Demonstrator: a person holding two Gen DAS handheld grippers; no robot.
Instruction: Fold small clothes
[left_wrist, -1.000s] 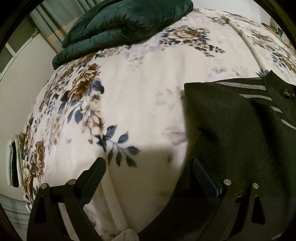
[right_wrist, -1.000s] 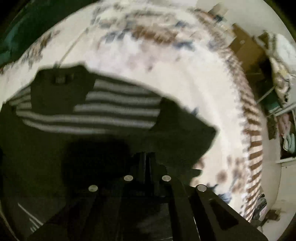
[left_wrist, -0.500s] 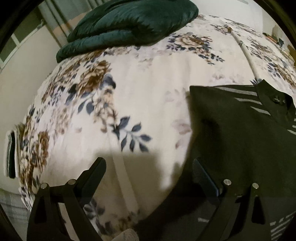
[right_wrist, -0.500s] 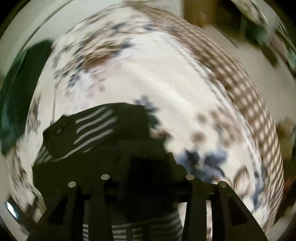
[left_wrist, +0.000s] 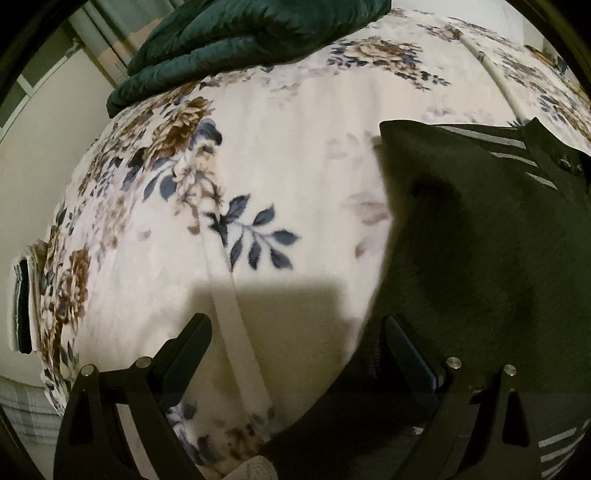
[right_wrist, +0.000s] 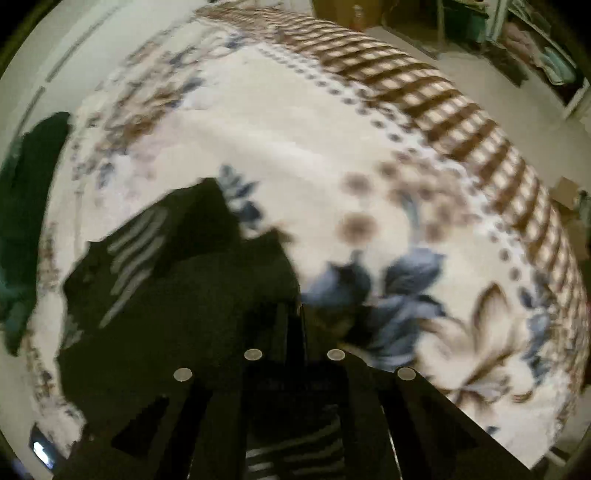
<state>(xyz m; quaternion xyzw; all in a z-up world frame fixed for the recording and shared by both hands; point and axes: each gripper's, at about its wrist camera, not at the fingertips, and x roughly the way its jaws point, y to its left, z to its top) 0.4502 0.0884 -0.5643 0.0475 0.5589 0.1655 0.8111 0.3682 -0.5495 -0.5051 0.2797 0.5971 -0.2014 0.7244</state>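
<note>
A dark garment with grey stripes (left_wrist: 480, 240) lies flat on the flowered blanket (left_wrist: 295, 147). My left gripper (left_wrist: 295, 332) hangs open just above the bed. Its right finger (left_wrist: 406, 347) is over the garment's left edge and its left finger (left_wrist: 188, 339) is over bare blanket, with nothing gripped. In the blurred right wrist view the garment (right_wrist: 177, 314) fills the lower left. My right gripper (right_wrist: 297, 314) points steeply down with its jaws together at the cloth's right edge, where it seems to pinch the fabric. Striped cloth shows beneath its fingers.
A folded dark green quilt (left_wrist: 240, 37) lies at the far end of the bed, also seen as quilt (right_wrist: 26, 184) at the left. The bed's checked border (right_wrist: 443, 99) curves around the right. Beyond it stand shelves with clothes (right_wrist: 535, 48) and a cardboard box (right_wrist: 569, 192).
My right gripper opened, rolled and swung across the garment, then shut again at its right edge. My left gripper drifted slightly and stayed open.
</note>
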